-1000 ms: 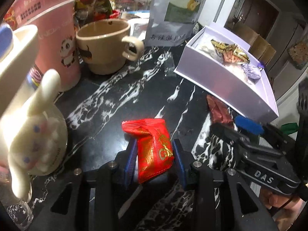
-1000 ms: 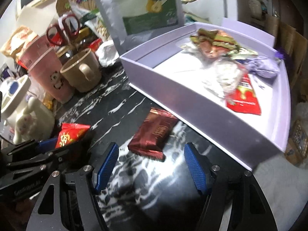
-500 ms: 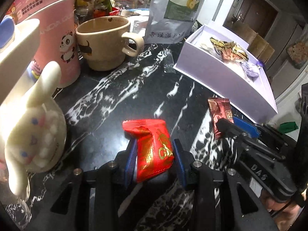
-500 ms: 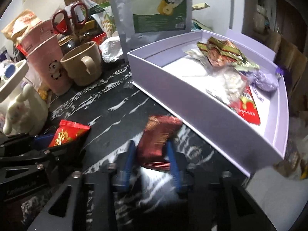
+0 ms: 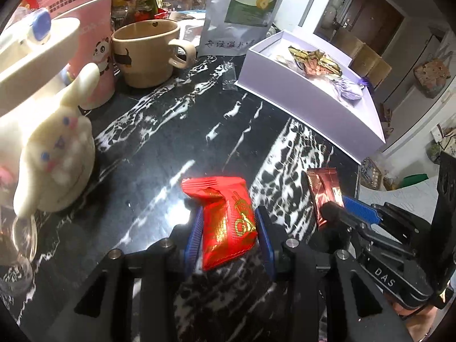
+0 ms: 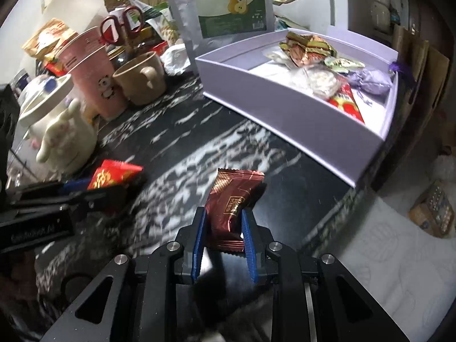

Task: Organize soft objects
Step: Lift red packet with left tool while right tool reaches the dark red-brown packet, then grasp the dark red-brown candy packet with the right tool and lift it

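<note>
The left tongs (image 5: 228, 228) are clamped on a red snack packet (image 5: 226, 219) with gold print, its blue pads (image 5: 193, 233) pressing both long sides while the crimped far end sticks out past the tips. The right tongs (image 6: 222, 222) are gripping a dark brown snack packet (image 6: 232, 208) by its near half, with the far crimped end standing up and tilting toward the right. In the left wrist view the right tongs (image 5: 339, 211) come in from the right edge, just beside the left tongs, with the brown packet (image 5: 325, 193) in their tips. In the right wrist view the left tongs (image 6: 77, 188) lie at the left edge with the red packet (image 6: 114, 175) poking out.

Both packets are above a black table (image 5: 176, 131) veined with white marble streaks. On the far right of it sits a shallow lilac box (image 6: 285, 108), open on top, already holding several wrapped snacks: a green and gold packet (image 6: 307, 47), a clear bag of pale pieces (image 6: 322, 81), a lilac pouch (image 6: 370, 81) and a red packet (image 6: 346, 107) against the near wall.

On the left stands a cream rabbit figure (image 5: 48, 154). Farther back are a pink panda cup (image 5: 91, 45), a beige mug (image 5: 148, 54) with its handle to the right, and a silver stand-up pouch (image 5: 242, 8) with a pear on its label. Red-handled scissors (image 6: 122, 25) rise behind the pink cup among assorted clutter.
</note>
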### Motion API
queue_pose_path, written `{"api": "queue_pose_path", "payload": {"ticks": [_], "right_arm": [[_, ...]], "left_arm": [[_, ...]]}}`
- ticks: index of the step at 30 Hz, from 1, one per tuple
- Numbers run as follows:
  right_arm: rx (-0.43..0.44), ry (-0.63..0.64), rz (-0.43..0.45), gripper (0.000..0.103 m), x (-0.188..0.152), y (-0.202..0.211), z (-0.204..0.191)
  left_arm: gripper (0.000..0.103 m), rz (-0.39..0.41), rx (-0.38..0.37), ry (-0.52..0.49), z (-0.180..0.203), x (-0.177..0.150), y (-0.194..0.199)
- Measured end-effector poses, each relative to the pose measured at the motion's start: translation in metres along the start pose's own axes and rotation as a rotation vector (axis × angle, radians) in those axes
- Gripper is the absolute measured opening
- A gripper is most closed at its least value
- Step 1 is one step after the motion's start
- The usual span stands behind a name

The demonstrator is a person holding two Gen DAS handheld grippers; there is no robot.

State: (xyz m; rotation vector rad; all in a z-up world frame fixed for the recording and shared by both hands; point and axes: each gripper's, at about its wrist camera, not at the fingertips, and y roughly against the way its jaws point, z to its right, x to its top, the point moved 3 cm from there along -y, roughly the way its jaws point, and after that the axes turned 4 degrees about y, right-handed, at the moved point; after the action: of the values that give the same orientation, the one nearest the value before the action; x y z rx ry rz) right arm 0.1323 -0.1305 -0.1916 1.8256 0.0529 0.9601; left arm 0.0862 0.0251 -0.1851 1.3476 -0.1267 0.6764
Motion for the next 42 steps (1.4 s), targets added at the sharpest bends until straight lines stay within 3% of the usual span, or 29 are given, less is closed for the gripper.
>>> {"api": "queue_pose_path", "payload": {"ticks": [3, 4, 5, 7, 17, 19, 20, 21, 42], "right_arm": [[-0.008, -0.001, 0.008, 0.03, -0.007, 0.005, 0.0], [-0.006, 0.0, 0.016, 0.04, -0.008, 0.006, 0.0], [-0.005, -0.001, 0.028, 0.057, -0.009, 0.007, -0.002], [-0.008, -0.009, 0.045, 0.062, -0.009, 0.007, -0.003], [-0.174, 0.11, 0.068, 0.061, -0.01, -0.001, -0.019], [-0.189, 0.097, 0.072, 0.052, -0.009, 0.0, -0.018], [-0.188, 0.095, 0.072, 0.043, -0.01, 0.001, -0.018], [-0.19, 0.097, 0.071, 0.04, -0.009, 0.001, -0.018], [-0.167, 0.069, 0.094, 0.038, -0.014, 0.005, -0.018]], "left_arm": [[0.037, 0.003, -0.001, -0.003, 0.002, -0.003, 0.003], [0.037, 0.006, 0.001, -0.002, 0.002, -0.004, 0.003], [0.037, 0.011, 0.006, 0.001, 0.001, -0.004, 0.004], [0.037, 0.016, 0.011, 0.002, 0.001, -0.005, 0.005], [0.037, -0.001, 0.009, 0.011, -0.003, -0.011, 0.001], [0.037, -0.007, 0.008, 0.019, -0.004, -0.012, -0.001], [0.037, -0.01, 0.007, 0.022, -0.005, -0.013, -0.002], [0.037, -0.009, 0.005, 0.026, -0.006, -0.013, -0.002], [0.037, 0.034, 0.013, 0.023, -0.006, -0.018, -0.002]]}}
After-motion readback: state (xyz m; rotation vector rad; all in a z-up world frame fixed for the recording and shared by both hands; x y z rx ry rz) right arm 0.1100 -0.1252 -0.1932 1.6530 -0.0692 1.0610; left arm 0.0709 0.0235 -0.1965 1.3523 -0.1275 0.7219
